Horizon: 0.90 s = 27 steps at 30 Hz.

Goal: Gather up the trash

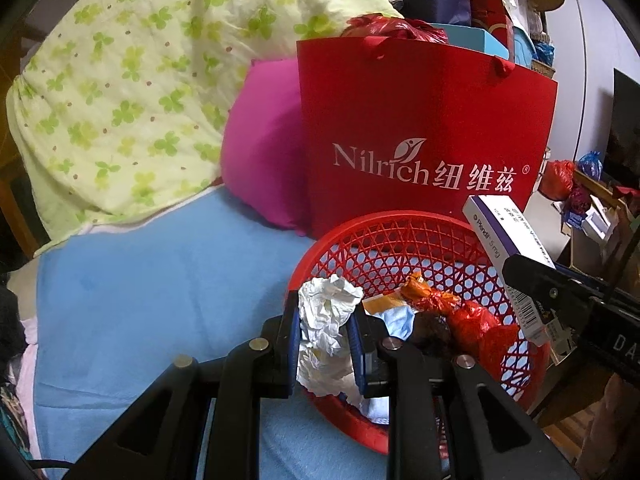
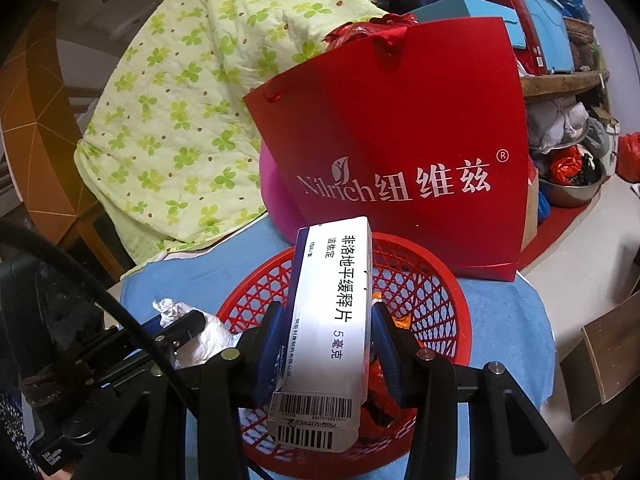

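Blue bedding [image 1: 140, 280] carries a red basket [image 1: 400, 240] before a red bag [image 1: 424, 120]; left gripper [image 1: 326, 344] is clamped on crumpled tissue [image 1: 324, 320] at the basket's near rim, right gripper [image 2: 326, 344] grips a medicine box [image 2: 332, 300] above the basket

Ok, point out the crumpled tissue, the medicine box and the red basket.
crumpled tissue [image 1: 326, 320], left wrist view, its middle folds.
medicine box [image 2: 334, 300], right wrist view, its white printed face.
red basket [image 1: 400, 220], left wrist view, its far rim.
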### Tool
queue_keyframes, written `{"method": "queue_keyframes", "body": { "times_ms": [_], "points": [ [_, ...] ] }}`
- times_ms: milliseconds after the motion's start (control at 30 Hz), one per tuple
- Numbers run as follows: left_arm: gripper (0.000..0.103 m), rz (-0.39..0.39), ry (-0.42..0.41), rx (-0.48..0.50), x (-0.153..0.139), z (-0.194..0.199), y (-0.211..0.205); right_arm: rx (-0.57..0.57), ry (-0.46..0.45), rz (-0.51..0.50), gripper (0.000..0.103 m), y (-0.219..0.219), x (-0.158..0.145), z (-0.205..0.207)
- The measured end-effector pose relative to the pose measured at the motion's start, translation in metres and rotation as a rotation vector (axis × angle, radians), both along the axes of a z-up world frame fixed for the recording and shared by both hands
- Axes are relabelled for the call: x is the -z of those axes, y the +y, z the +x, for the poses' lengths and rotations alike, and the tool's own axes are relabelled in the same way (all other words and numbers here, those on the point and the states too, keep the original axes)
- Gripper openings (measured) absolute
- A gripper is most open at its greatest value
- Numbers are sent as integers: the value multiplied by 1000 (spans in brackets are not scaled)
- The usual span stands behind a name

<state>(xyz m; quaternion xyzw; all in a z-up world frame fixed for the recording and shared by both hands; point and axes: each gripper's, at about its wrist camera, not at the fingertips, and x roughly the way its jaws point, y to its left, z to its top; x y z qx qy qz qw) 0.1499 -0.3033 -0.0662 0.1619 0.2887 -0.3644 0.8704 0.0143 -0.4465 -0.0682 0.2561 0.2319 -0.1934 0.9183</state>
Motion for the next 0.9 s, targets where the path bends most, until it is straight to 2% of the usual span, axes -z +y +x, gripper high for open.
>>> {"method": "queue_keyframes", "body": {
  "times_ms": [300, 333, 367, 400, 433, 467, 567, 667, 767, 900],
  "points": [
    [25, -7, 18, 47, 11, 10, -20, 15, -21, 46, 49, -19, 10, 12],
    [28, -7, 20, 53, 13, 11, -23, 13, -26, 53, 49, -21, 12, 14],
    [35, -4, 19, 58, 16, 12, -26, 9, -35, 65, 49, -24, 14, 15],
    [49, 0, 19, 57, 18, 13, -28, 8, -42, 78, 54, -27, 17, 16],
    [56, 3, 19, 54, 21, 13, -28, 9, -49, 94, 59, -30, 20, 17],
    [60, 3, 23, 52, 23, 15, -28, 11, -56, 109, 59, -33, 22, 17],
    [60, 8, 32, 48, 24, 15, -24, 21, -69, 150, 59, -41, 29, 14],
    [64, 11, 15, 35, 16, 8, -16, 32, -73, 146, 59, -40, 27, 8],
    [73, 4, -25, 11, 1, -5, -3, 29, -83, 131, 59, -31, 18, -2],
    [76, 0, -90, -3, -21, -30, 15, 19, -91, 81, 59, -10, -3, -21]
  ]
}}
